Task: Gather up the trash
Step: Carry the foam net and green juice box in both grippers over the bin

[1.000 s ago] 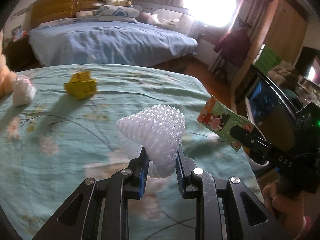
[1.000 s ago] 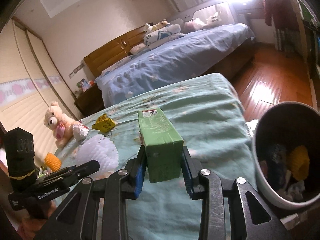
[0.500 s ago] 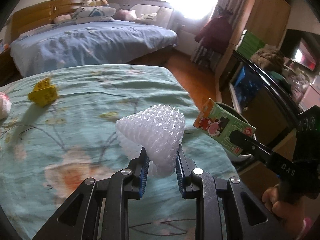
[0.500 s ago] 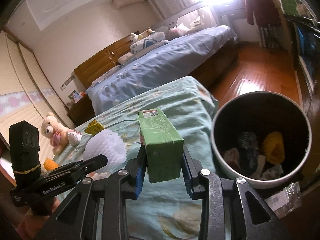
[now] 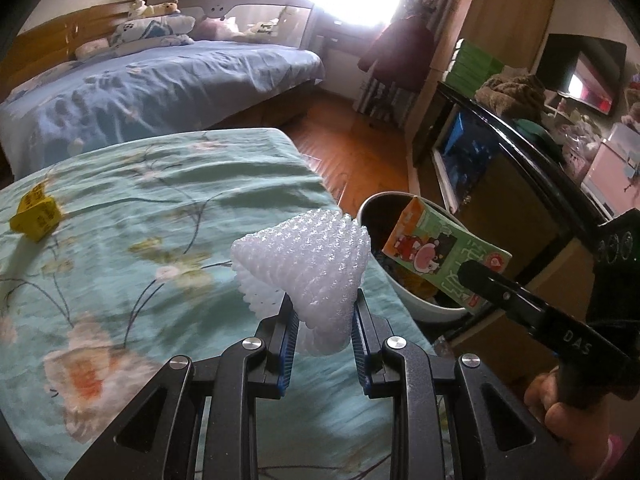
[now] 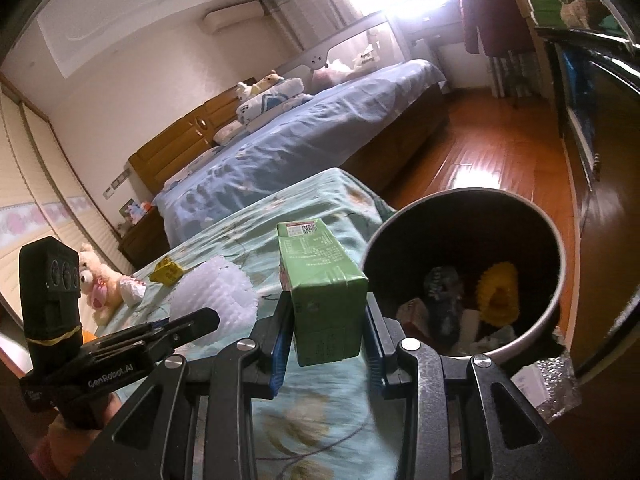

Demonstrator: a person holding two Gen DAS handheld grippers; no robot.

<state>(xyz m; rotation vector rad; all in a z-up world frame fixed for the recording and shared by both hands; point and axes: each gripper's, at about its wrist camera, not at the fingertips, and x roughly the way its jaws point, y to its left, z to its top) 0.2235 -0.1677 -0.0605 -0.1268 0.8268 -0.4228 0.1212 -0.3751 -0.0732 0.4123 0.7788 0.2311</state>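
My left gripper (image 5: 322,312) is shut on a white foam net sleeve (image 5: 308,268) and holds it above the right edge of the teal bedspread (image 5: 140,264). My right gripper (image 6: 326,322) is shut on a green drink carton (image 6: 322,280), held just left of the round trash bin (image 6: 556,240). The carton (image 5: 444,256) also shows in the left wrist view, over the bin's (image 5: 416,302) rim. The bin holds several pieces of trash, among them a yellow foam net (image 6: 498,292). The foam sleeve (image 6: 214,288) and left gripper (image 6: 192,322) show at lower left of the right wrist view.
A yellow crumpled box (image 5: 36,216) lies on the bedspread at far left, also in the right wrist view (image 6: 166,272). A teddy bear (image 6: 98,280) and white wad (image 6: 132,290) sit further back. A blue bed (image 5: 160,84), wooden floor (image 6: 480,164) and dark cabinet (image 5: 500,168) surround.
Both grippers have moved right toward the bin with their loads. The bin has come fully into the right wrist view, and its rim now shows behind the carton in the left wrist view.
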